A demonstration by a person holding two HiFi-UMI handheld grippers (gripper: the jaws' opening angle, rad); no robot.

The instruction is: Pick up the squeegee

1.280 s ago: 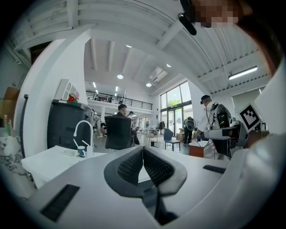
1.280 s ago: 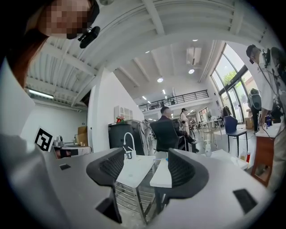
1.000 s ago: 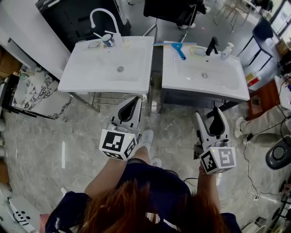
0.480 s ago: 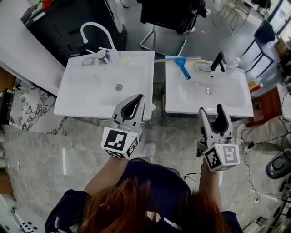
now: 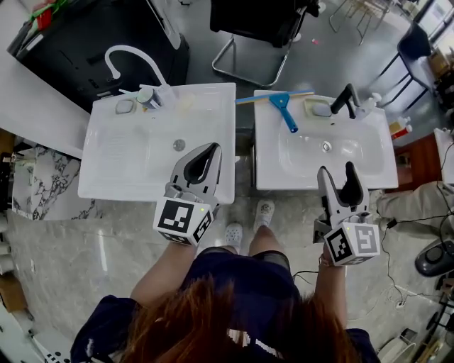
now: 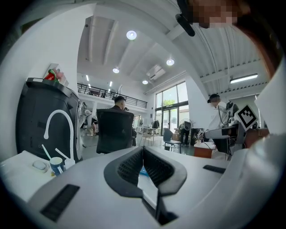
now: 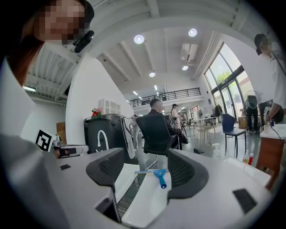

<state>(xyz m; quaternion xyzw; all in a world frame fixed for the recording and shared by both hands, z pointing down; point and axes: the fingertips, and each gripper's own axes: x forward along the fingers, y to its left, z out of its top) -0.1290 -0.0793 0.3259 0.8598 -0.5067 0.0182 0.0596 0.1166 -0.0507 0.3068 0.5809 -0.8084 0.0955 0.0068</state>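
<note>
The blue squeegee (image 5: 284, 105) lies across the back left corner of the right white sink (image 5: 369, 166), its handle pointing toward the basin. The right gripper view shows the squeegee (image 7: 159, 174) ahead, framed between the spread jaws. My right gripper (image 5: 338, 169) hovers open and empty over that sink's front edge, well short of the squeegee. My left gripper (image 5: 212, 149) is shut on nothing above the front right corner of the left sink (image 5: 106, 170). In the left gripper view the left gripper (image 6: 143, 150) has its jaw tips touching.
A white curved faucet (image 5: 132, 57) and a cup (image 5: 147, 97) stand at the left sink's back. A black faucet (image 5: 345, 97) and a soap bottle (image 5: 369, 105) sit behind the right basin. A black chair (image 5: 255, 21) and a dark cabinet (image 5: 85, 42) stand beyond. A narrow gap separates the sinks.
Both grippers have moved forward from over the floor to the sinks' front edges, and the sinks now sit closer in the head view. Neither gripper's jaws have changed.
</note>
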